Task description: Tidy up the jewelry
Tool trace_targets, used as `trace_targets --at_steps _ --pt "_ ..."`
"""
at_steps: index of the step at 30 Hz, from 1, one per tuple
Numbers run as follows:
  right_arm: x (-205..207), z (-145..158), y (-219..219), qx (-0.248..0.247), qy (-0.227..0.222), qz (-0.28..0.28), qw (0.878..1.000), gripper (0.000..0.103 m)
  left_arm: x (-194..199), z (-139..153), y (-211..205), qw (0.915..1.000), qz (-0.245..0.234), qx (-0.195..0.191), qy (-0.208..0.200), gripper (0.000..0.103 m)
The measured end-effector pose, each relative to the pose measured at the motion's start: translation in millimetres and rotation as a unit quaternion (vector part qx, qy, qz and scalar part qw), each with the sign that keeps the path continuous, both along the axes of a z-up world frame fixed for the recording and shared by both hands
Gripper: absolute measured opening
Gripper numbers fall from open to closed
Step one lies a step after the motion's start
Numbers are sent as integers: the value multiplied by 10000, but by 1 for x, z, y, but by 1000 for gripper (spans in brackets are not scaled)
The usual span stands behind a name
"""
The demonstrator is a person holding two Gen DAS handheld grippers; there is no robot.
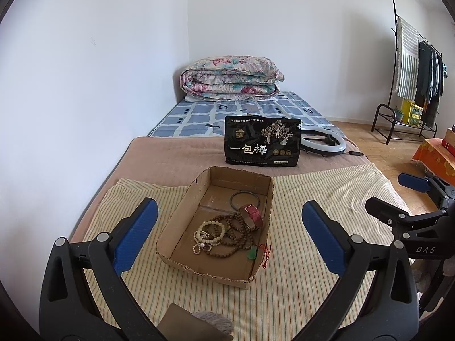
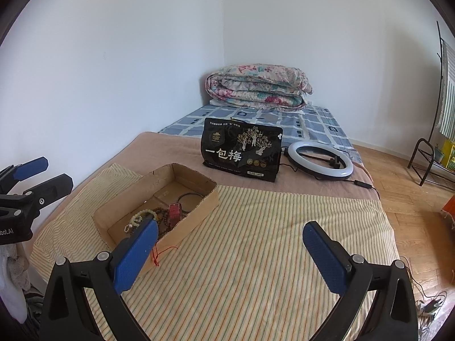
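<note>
Hovering spread wide with nothing between its blue pads, the left hand-held gripper (image 1: 227, 238) faces a cardboard box (image 1: 182, 216) on the striped cloth (image 1: 312, 255) of the bed; inside lie bead strands (image 1: 224, 233), a red watch (image 1: 251, 216) and a dark bangle (image 1: 244, 199), while the right hand-held gripper (image 2: 230, 255), also spread and empty, hangs just beside the box, over bare cloth

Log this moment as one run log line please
left gripper: open, empty, over box | right gripper: open, empty, beside box | beads, watch, bangle: in box
</note>
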State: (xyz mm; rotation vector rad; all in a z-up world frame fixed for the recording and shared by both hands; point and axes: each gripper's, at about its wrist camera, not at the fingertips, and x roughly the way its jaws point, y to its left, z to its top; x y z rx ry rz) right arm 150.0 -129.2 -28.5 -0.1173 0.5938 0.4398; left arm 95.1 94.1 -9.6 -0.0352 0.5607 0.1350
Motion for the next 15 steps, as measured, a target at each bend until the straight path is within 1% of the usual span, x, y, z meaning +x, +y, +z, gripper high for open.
trace_targets --at_steps 7,15 --pt "-4 1 -5 -23 -61 -68 10000 103 1 -3 -1 10000 18 94 21 103" --pt "-5 1 -9 -16 -21 -122 9999 103 2 -6 -1 10000 5 86 39 103"
